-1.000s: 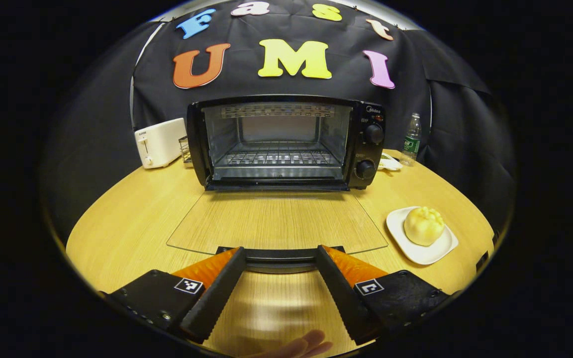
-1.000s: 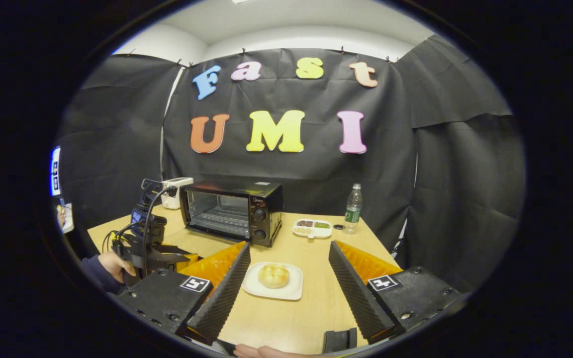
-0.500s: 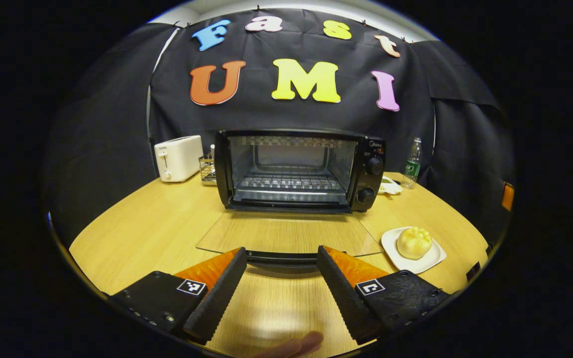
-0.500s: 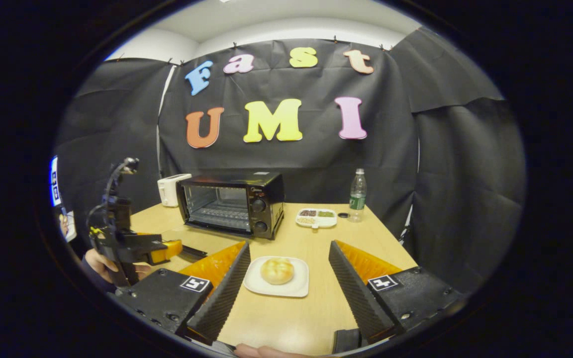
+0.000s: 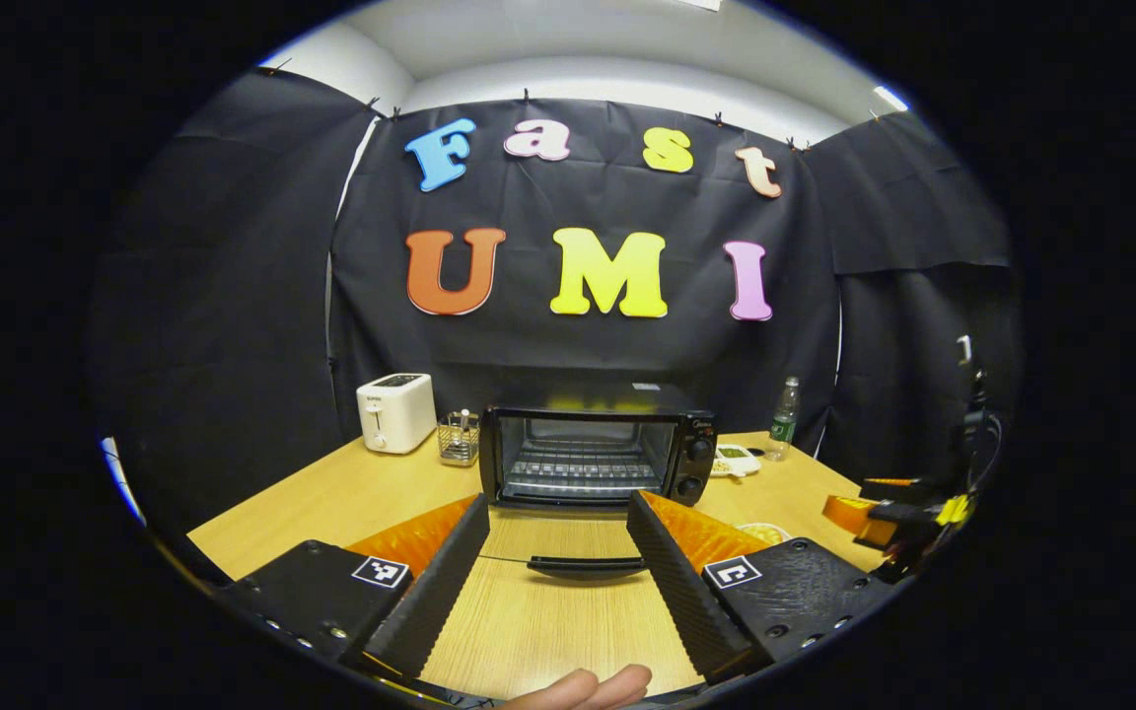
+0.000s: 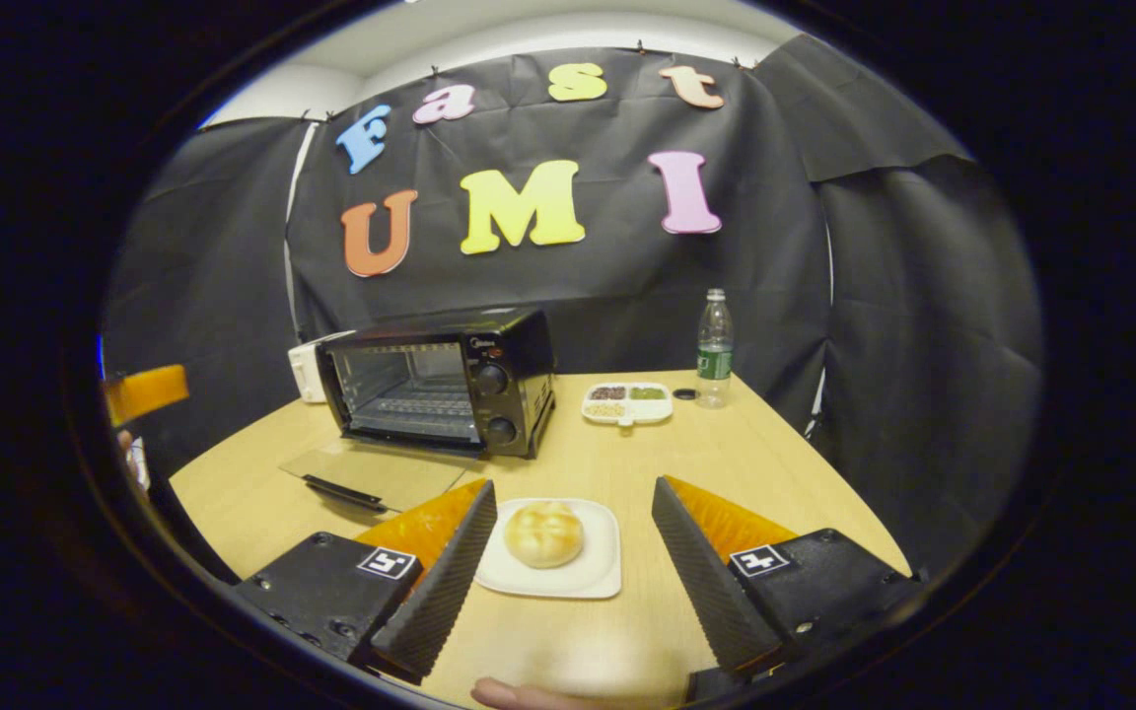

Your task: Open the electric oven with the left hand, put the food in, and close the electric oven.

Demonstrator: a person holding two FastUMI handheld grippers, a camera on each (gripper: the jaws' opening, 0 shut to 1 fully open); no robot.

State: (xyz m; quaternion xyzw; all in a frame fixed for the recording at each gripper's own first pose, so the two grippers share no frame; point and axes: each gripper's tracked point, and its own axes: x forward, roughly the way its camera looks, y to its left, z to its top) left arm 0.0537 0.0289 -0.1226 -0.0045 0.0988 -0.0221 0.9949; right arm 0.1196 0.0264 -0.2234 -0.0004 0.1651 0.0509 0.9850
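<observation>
Standing with its glass door (image 5: 568,537) dropped flat onto the wooden counter (image 6: 726,444), the electric oven (image 5: 596,456) sits at the centre of the left gripper view, wire rack visible inside and two knobs down its right side. The door's dark handle (image 5: 586,565) lies low in the middle of that frame, between the fingers of the left gripper (image 5: 556,564), whose jaws are spread wide and hold nothing; they are clear of the handle. A fingertip of the hand holding it shows at the bottom edge. Left of the oven in that view are a white toaster (image 5: 395,411) and a small wire rack (image 5: 458,439); to its right, a water bottle (image 5: 781,431) stands by the black cloth. At the right edge of that frame, part of the other gripper is visible. In the right gripper view the oven (image 6: 440,380) sits left of centre, its lowered door (image 6: 376,473) lying toward the lower left. The food, a round bun (image 6: 543,533), rests on a white square plate (image 6: 600,572) on the counter in the lower middle of the frame, seen between the fingers of the right gripper (image 6: 574,562). Those jaws are also wide apart and empty, and appear to be above and nearer than the plate rather than touching it. Farther back, right of the oven, a divided snack tray (image 6: 627,402) lies near the bottle (image 6: 714,348).
</observation>
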